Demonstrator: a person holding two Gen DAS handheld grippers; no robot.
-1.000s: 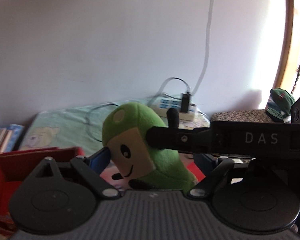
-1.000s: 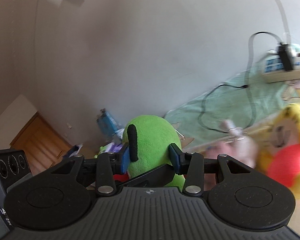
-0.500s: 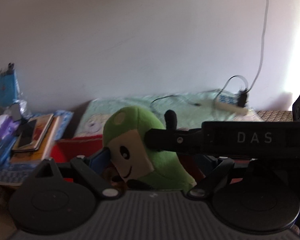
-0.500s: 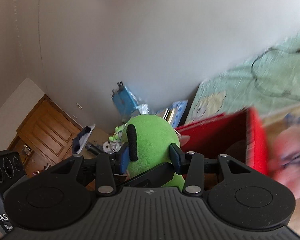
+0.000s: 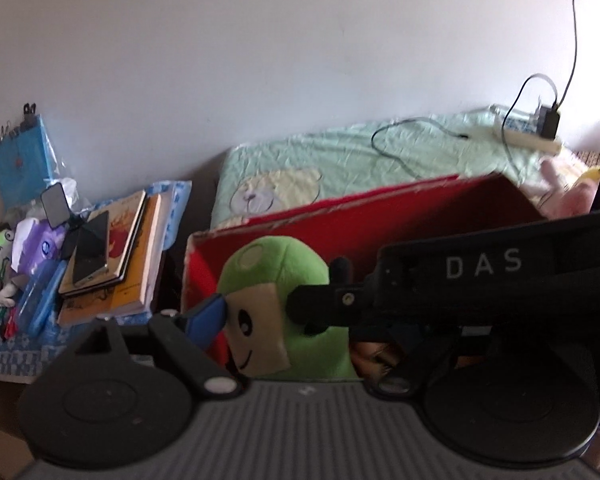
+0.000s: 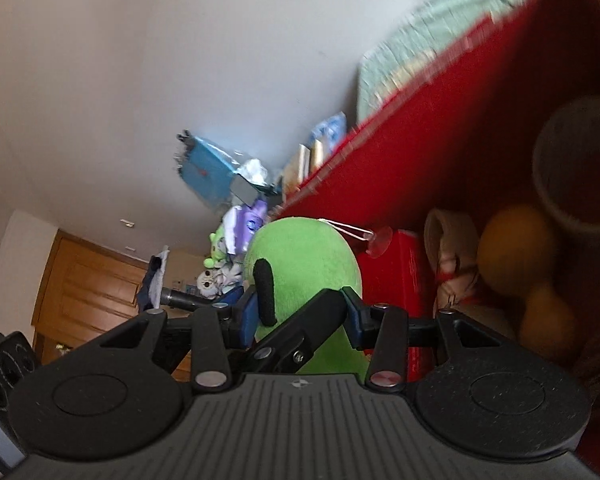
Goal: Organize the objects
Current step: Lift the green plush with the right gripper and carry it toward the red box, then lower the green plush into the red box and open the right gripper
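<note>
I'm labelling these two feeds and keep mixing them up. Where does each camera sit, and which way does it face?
Left wrist: on the left hand-held gripper, facing the wall over the red box, books to its left; its own fingers and the right hand-held gripper crossing show.
Right wrist: on the right hand-held gripper, tilted, looking into the red box; its own fingers show.
Shared: green plush, gripped by both.

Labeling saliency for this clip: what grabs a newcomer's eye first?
The bright green plush toy in the middle, pinched by both the left gripper and right gripper. Right behind it, the big open red box, with other toys inside. At far left, a cluttered stack of books.
</note>
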